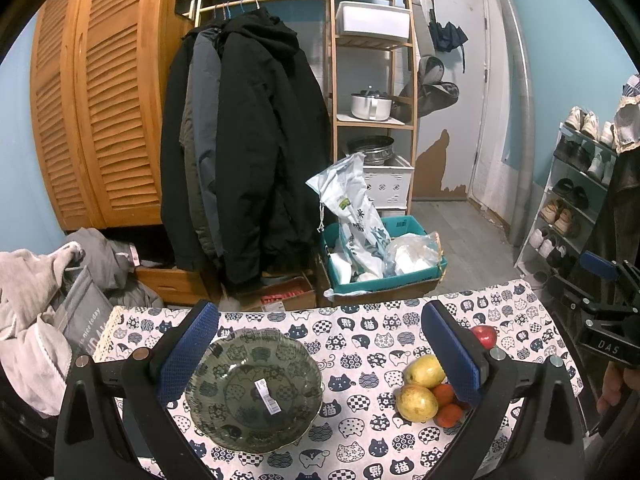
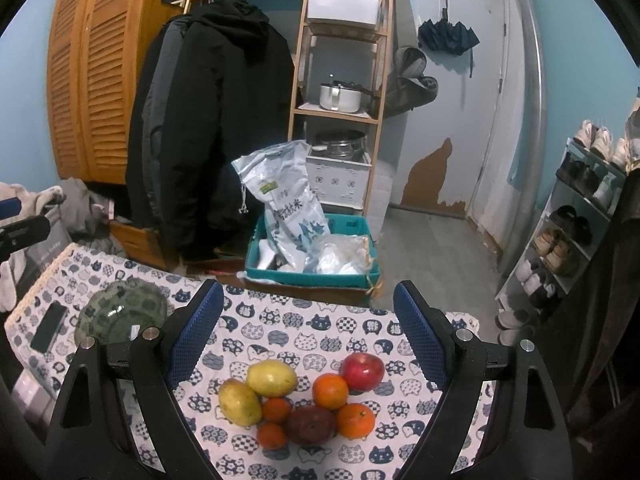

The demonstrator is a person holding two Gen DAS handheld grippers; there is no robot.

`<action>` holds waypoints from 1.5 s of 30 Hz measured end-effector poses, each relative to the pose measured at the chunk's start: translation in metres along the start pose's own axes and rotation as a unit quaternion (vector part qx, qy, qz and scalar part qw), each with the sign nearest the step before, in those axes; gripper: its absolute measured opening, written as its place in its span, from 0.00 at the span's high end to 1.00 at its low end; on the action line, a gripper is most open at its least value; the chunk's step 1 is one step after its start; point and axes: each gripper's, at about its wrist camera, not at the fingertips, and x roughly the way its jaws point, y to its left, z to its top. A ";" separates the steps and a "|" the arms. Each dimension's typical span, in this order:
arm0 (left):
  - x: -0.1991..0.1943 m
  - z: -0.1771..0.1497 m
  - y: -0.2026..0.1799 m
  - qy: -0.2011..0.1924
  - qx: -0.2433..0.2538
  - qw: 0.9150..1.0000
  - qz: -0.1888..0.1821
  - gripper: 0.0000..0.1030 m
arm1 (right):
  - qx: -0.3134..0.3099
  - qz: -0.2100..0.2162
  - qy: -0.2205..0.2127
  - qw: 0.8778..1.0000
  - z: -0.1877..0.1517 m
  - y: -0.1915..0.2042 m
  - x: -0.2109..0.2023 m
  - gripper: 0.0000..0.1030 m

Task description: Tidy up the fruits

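A dark glass bowl [image 1: 256, 392] with a barcode sticker sits empty on the cat-print tablecloth [image 1: 360, 344]; it also shows in the right wrist view [image 2: 120, 312]. My left gripper [image 1: 318, 354] is open above the bowl. A pile of fruit lies to its right: two yellow-green pears [image 2: 272, 378] [image 2: 239, 402], a red apple [image 2: 362, 371], several oranges [image 2: 330, 391] and a dark red fruit [image 2: 310, 424]. My right gripper [image 2: 308, 334] is open above the pile, touching nothing. The left view shows the pears [image 1: 424, 370] and apple [image 1: 485, 335] partly behind a finger.
A black phone [image 2: 49, 326] lies on the table's left edge beside the bowl. Beyond the table's far edge stands a teal box [image 2: 312, 268] with bags, hanging coats [image 1: 248, 140], a wooden shelf [image 1: 372, 80] and a shoe rack [image 2: 572, 232] at right.
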 end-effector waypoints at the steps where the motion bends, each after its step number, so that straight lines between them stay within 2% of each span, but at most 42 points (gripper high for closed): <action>1: 0.000 0.000 0.000 0.000 0.000 1.000 0.000 0.01 | 0.000 0.000 0.000 1.000 0.000 -0.001 0.000 0.17; 34: -0.001 -0.001 -0.002 0.004 -0.006 1.000 0.000 0.01 | 0.001 0.001 0.001 1.000 0.000 0.002 0.000 0.17; 45: 0.002 0.002 -0.007 0.011 -0.010 1.000 -0.005 0.01 | 0.012 0.004 0.011 1.000 -0.008 -0.016 0.007 0.17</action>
